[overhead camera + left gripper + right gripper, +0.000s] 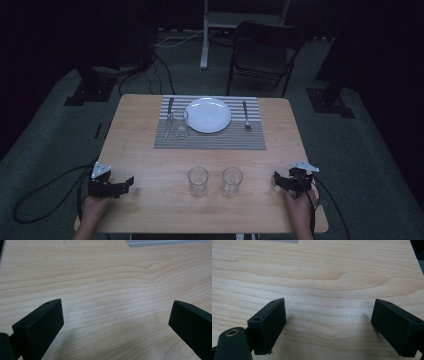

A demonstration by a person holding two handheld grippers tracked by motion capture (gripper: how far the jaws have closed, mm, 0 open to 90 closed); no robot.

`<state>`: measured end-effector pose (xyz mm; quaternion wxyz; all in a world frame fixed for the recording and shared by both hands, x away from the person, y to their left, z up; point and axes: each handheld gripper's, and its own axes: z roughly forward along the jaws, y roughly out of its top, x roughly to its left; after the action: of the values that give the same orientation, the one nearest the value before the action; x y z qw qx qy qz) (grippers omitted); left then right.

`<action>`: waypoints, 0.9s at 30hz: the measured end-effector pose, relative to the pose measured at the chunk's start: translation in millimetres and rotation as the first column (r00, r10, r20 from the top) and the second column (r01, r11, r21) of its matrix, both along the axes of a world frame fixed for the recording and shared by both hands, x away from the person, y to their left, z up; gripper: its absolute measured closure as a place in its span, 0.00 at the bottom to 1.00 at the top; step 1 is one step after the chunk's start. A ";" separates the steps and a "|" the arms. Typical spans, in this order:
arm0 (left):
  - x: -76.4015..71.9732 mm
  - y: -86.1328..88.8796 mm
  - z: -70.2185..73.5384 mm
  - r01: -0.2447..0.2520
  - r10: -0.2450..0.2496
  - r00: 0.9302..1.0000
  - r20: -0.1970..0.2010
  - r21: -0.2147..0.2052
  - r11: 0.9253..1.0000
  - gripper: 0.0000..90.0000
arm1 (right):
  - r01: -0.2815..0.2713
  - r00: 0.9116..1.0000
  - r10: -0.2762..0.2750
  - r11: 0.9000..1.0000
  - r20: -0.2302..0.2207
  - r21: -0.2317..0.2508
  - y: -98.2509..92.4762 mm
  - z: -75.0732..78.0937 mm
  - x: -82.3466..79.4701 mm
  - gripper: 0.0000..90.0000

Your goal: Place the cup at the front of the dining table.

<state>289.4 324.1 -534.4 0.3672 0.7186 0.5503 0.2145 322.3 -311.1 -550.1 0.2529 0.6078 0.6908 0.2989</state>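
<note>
Two clear glasses stand side by side near the table's front edge, one (198, 181) left of the other (232, 181). A third glass (179, 123) stands on the striped placemat (210, 139), left of a white plate (208, 114). A knife (169, 117) lies left of that glass and a fork (246, 115) right of the plate. My left gripper (131, 183) rests at the front left, open, nothing between its jaws (116, 317). My right gripper (276, 179) rests at the front right, open, over bare wood (328, 315).
The wooden table (140, 145) has bare wood between the placemat and the front glasses. A dark folding chair (265, 55) stands beyond the far edge. Cables trail from both grippers over the floor; black stand bases sit at the far left and right.
</note>
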 end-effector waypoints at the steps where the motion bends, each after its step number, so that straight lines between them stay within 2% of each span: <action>1: -0.6 1.7 0.4 -0.013 0.013 1.000 0.003 0.007 1.000 0.00 | 0.000 1.000 0.000 1.000 0.000 0.000 0.0 0.0 0.0 0.14; 6: 1.0 10.6 -1.1 -0.079 0.079 0.997 -0.003 0.001 0.997 0.00 | 0.000 1.000 0.000 1.000 0.000 0.000 0.0 0.0 0.0 0.14; 9: 2.2 11.9 -2.0 -0.107 0.107 0.994 -0.006 0.014 0.994 0.00 | 0.000 1.000 0.000 1.000 0.000 0.000 0.0 0.0 0.0 0.14; 13: 5.3 11.2 -4.2 -0.144 0.146 0.989 -0.021 0.058 0.988 0.00 | 0.000 1.000 0.000 1.000 0.000 0.000 0.0 0.0 0.0 0.14; 16: 9.0 10.5 -5.3 -0.172 0.174 0.984 -0.030 0.065 0.983 0.00 | 0.000 1.000 0.000 1.000 0.000 0.000 0.0 0.0 0.0 0.14; 23: 11.4 6.5 -8.0 -0.173 0.179 0.983 -0.043 0.110 0.979 0.00 | 0.000 1.000 0.000 1.000 0.000 0.000 0.0 0.0 0.0 0.14; 27: 10.3 7.0 -8.4 -0.187 0.193 0.980 -0.041 0.116 0.976 0.00 | 0.000 1.000 0.000 1.000 0.000 0.000 0.0 0.0 0.0 0.14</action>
<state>299.7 331.0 -542.8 0.2900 0.6874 0.6129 0.2601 322.3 -311.1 -550.1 0.2530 0.6077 0.6909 0.2989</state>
